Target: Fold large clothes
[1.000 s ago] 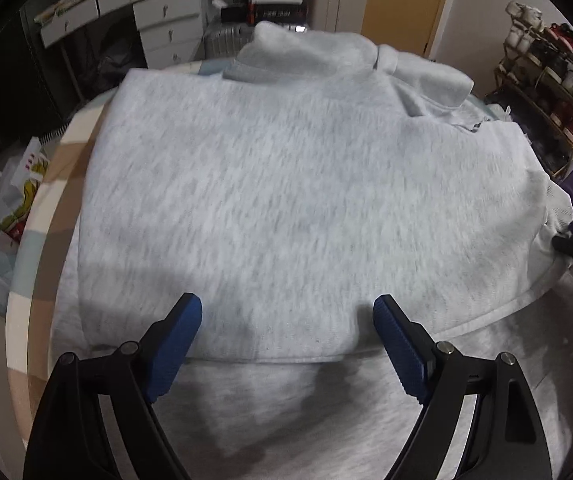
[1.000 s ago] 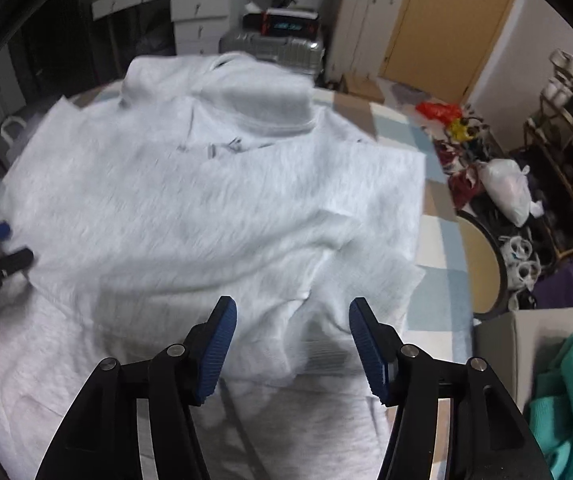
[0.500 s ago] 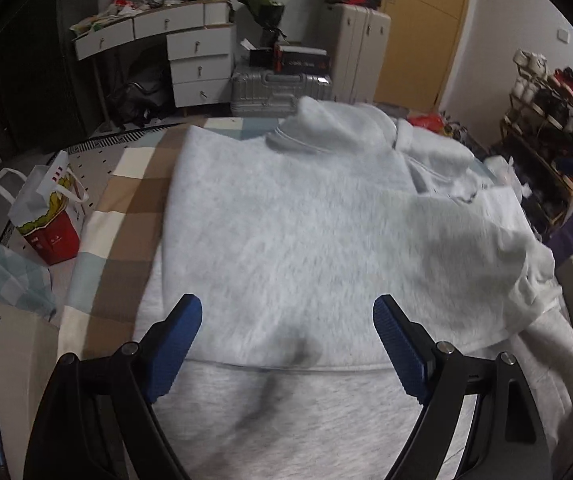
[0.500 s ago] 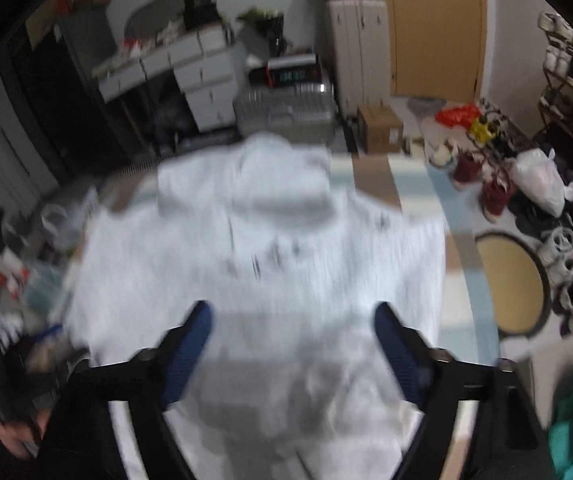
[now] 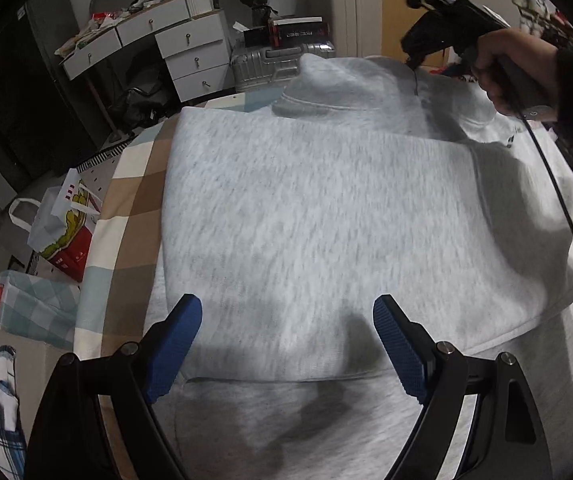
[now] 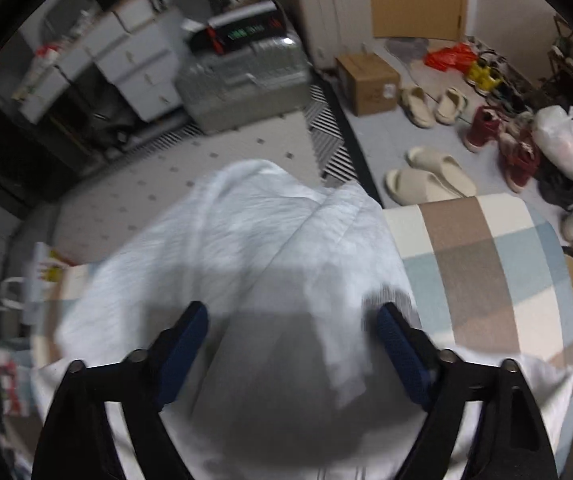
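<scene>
A large light grey hoodie (image 5: 326, 208) lies spread on a checked cover (image 5: 126, 200), its lower part folded up over the body. My left gripper (image 5: 286, 312) hangs open just above that folded hem at the near end, with nothing between its fingers. A hand (image 5: 514, 68) holds my right gripper (image 5: 412, 58) over the hood (image 5: 350, 84) at the far end. In the right wrist view the right gripper (image 6: 292, 316) points down at the hood (image 6: 246, 220). Its jaws are closing with hood cloth lying between them, and the pads stand apart from it.
The cover's far edge (image 6: 486, 260) drops to a floor with slippers (image 6: 426, 176), a cardboard box (image 6: 366, 80) and shoes. A suitcase (image 5: 270, 60) and white drawers (image 5: 190, 48) stand beyond. A paper shopping bag (image 5: 62, 224) sits left of the cover.
The right gripper has swept from the garment's near right side to the hood at the far end. The left gripper stays open and has drawn back a little, so the hoodie looks smaller.
</scene>
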Motion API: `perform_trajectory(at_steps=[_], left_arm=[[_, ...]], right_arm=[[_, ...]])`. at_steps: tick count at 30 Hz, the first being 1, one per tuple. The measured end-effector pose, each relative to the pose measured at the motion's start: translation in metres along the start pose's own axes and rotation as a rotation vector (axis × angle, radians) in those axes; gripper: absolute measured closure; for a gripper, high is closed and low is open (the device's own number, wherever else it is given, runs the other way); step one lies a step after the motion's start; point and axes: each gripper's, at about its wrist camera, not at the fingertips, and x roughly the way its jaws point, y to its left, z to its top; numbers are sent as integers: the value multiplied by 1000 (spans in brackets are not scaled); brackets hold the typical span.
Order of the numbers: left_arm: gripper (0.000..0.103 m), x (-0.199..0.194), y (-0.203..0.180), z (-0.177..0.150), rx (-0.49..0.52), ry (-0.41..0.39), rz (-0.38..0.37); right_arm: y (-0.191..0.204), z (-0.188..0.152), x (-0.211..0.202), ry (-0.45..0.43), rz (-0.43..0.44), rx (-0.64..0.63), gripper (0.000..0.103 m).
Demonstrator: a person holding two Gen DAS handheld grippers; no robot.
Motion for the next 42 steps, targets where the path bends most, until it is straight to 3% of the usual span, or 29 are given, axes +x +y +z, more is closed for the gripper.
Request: perform_trajectory(at_steps=[1,2,4,6,8,12,18,23,25,27,29,32,34,36,37,39,40,42], left_arm=[[18,-1,0,0,0,-5,5],[18,-1,1,0,-4,-7,3],[18,-2,1,0,-15,-2,-18],[18,-3,0,-2,-19,4,-23],[18,-5,-2,-2,-16,10,-24],[18,-15,-5,0,-9,-16,-18],[18,-21,-4,1,-40,-23,-48],[18,-16,-8,-1,-24,-1,-41],[18,-15,-10,-1,-10,-2,-27],[18,-13,-10,-1,2,2,-18],[18,-11,-10,-1,4,10,-14],[18,-7,-9,-1,2,20,-13],[18,-6,-10,-2,8,25,-14],[18,-5,-12,-4,24,29,-1],[18,-4,-12,-4,33,30,4],[18,-4,-12,-5,45,31,17],[18,-4,-13,-5,47,30,21],[18,-4,-10,-5,45,27,20]], right_arm=[[5,-2,5,1,-7,-35,70],[11,-3,8,2,-24,-86,70],[19,-9,2,-15,-36,-162,86],[24,-18,-18,-76,-43,-226,94],[23,-31,-52,-172,-9,-272,95],[12,-69,-106,-259,92,-303,95],[-19,-164,-143,-254,241,-255,95],[-48,-223,-126,-154,329,-138,95],[-57,-235,-125,-142,326,-137,94],[-56,-235,-125,-101,330,-169,91],[-50,-225,-131,-86,273,-203,89],[-38,-205,-157,-171,237,-267,68],[-31,-186,-173,-253,185,-291,40],[-21,-153,-187,-328,119,-301,29],[-18,-141,-189,-347,87,-294,29],[-14,-107,-188,-387,-39,-269,26],[-14,-86,-180,-381,-147,-246,23],[-20,-54,-164,-344,-260,-189,23]])
